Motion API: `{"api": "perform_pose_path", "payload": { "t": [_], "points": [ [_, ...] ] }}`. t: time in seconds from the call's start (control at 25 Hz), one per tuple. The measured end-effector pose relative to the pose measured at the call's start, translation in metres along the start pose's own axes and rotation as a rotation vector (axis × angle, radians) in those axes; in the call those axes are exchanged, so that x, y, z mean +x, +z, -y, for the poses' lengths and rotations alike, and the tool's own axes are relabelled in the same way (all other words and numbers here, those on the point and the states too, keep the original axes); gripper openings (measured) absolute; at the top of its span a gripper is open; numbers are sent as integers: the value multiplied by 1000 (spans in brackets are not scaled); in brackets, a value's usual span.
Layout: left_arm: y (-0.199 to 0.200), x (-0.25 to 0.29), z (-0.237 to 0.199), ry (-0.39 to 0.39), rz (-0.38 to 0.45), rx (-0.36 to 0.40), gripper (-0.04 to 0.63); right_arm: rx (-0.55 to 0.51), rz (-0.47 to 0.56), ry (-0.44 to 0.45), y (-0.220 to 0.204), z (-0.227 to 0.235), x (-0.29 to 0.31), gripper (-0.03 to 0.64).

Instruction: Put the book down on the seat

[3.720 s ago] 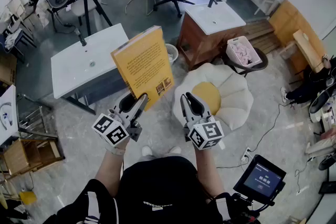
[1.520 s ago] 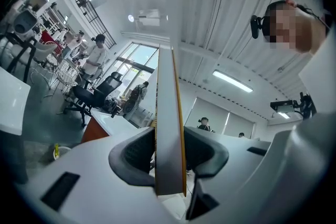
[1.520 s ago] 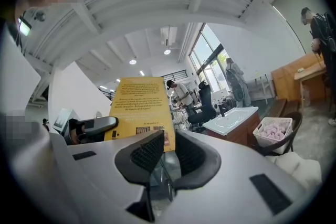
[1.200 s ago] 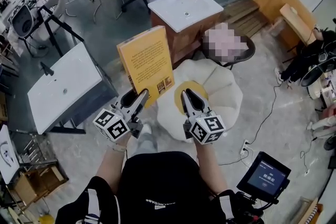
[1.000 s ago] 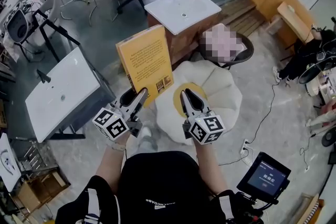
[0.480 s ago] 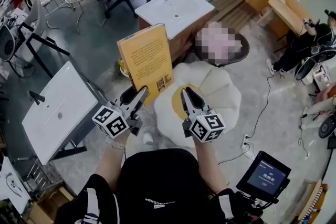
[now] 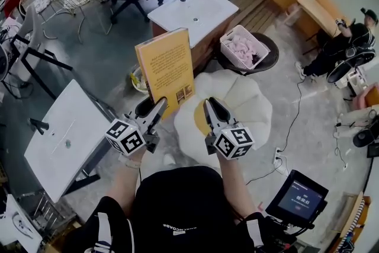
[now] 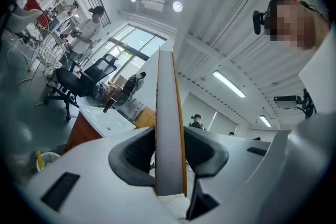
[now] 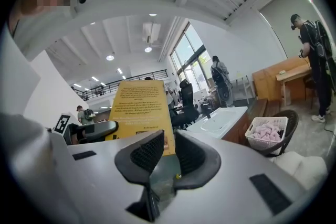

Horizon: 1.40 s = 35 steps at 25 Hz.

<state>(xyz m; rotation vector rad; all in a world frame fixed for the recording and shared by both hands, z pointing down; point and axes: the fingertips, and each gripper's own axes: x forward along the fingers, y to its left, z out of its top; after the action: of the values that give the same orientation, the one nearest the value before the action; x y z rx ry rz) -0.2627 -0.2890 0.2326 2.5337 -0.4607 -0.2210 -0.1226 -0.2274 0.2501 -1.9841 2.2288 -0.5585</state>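
Observation:
A yellow book (image 7: 166, 68) stands upright in my left gripper (image 7: 155, 106), which is shut on its lower edge. In the left gripper view the book's page edge (image 8: 169, 128) is pinched between both pads, gripper (image 8: 169, 152). My right gripper (image 7: 210, 106) hangs beside it on the right, jaws a narrow gap apart with nothing between them (image 9: 169, 147); the book's cover (image 9: 139, 113) shows beyond it. The seat (image 7: 249, 106), a cream flower-shaped cushion with a yellow centre, lies just beyond and below both grippers, and its edge (image 9: 304, 168) shows low on the right.
A white sink-top table (image 7: 59, 133) stands at left. A wooden cabinet with a white basin top (image 7: 189, 9) is behind the book. A white basket of pink cloth (image 7: 244, 47) sits beside the seat. A person (image 7: 343, 47) is at the right; a screen (image 7: 296, 201) is at lower right.
The room has slid leftward and downward in the head view as I walked; the seat sits closer under the grippers. The book stays upright in the left gripper.

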Motion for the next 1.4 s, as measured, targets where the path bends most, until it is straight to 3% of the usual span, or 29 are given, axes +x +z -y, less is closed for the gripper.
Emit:
{"api": "perform_pose_path", "payload": {
  "t": [0.68,1.4],
  "points": [
    [-8,27,-14,-93,-62,-48,156,29,14,-118,-4,14,-4,84],
    [-48,69,19,-174,-181,-52,156,71,57,-222,0,62,-51,84]
  ]
}}
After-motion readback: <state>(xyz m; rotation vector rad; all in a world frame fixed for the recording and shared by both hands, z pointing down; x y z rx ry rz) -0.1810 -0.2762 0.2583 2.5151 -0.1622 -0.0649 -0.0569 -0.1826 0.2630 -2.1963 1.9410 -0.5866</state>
